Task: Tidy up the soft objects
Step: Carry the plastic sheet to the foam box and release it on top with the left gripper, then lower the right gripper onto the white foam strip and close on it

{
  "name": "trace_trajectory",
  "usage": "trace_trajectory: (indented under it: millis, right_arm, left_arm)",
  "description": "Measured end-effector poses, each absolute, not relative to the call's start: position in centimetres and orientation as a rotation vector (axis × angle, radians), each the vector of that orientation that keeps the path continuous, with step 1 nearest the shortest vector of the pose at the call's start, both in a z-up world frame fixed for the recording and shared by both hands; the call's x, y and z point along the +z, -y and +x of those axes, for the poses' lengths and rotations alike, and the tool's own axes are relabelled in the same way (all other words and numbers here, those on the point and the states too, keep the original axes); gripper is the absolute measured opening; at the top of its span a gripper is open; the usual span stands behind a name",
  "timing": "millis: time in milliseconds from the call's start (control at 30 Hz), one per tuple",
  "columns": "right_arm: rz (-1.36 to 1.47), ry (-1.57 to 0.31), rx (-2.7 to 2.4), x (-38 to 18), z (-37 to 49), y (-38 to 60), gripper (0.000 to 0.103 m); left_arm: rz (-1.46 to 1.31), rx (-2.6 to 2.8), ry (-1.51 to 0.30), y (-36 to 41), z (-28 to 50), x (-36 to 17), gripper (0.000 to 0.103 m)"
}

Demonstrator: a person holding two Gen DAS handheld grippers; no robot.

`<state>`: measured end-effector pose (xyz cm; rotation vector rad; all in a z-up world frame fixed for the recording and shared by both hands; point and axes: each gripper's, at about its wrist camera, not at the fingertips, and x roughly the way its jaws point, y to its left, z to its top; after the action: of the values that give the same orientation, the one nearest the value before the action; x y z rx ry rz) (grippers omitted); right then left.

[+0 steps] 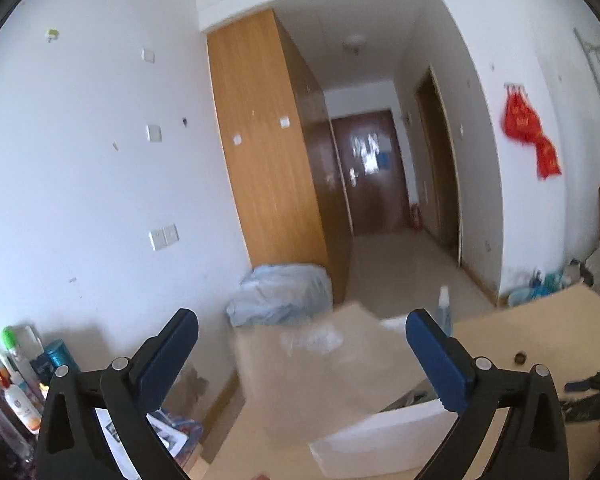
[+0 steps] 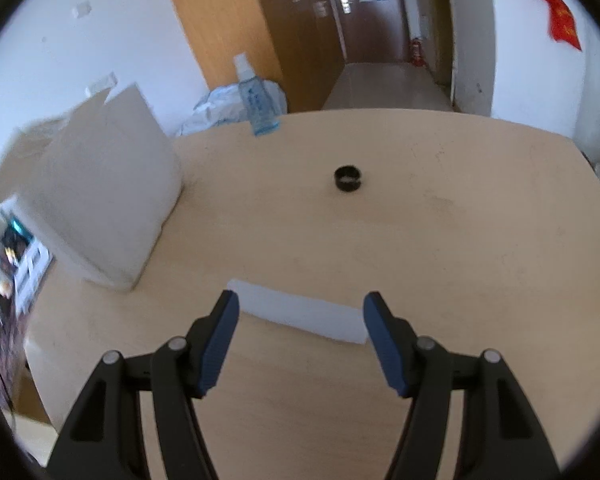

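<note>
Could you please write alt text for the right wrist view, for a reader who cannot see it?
The open right hand-held gripper hovers over a light wooden table, its blue fingers either side of a flat white foam strip lying there. A large white foam block sits at the left, with a small black ring and a clear spray bottle farther back.

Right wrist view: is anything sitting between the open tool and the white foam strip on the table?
Nothing visible does. The white foam strip lies flat on the table just ahead of the right tool, whose fingers are spread either side of it. The black ring and the spray bottle sit farther back.
</note>
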<state>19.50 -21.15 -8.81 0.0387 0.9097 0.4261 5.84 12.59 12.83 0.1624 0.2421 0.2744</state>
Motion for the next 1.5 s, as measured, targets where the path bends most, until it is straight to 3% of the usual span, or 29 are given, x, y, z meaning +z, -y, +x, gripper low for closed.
trace_trajectory:
  millis: [433,1233,1500]
  right_arm:
    - [-0.243,-0.945,0.442,-10.3,19.9,17.4,0.069]
    - [-0.305,-1.037,0.491,-11.4,22.1,16.0,0.071]
    - [-0.304,-1.034,0.466,-11.2,21.7,16.0,0.047]
  left_arm:
    - [0.051,0.039,-0.262,-10.5,3.7,12.9,0.103]
    - [-0.038,-0.175,-0.422,-5.9,6.2,8.4,0.103]
    - [-0.046,-0.219,-0.437,-4.8,6.6,8.1,0.103]
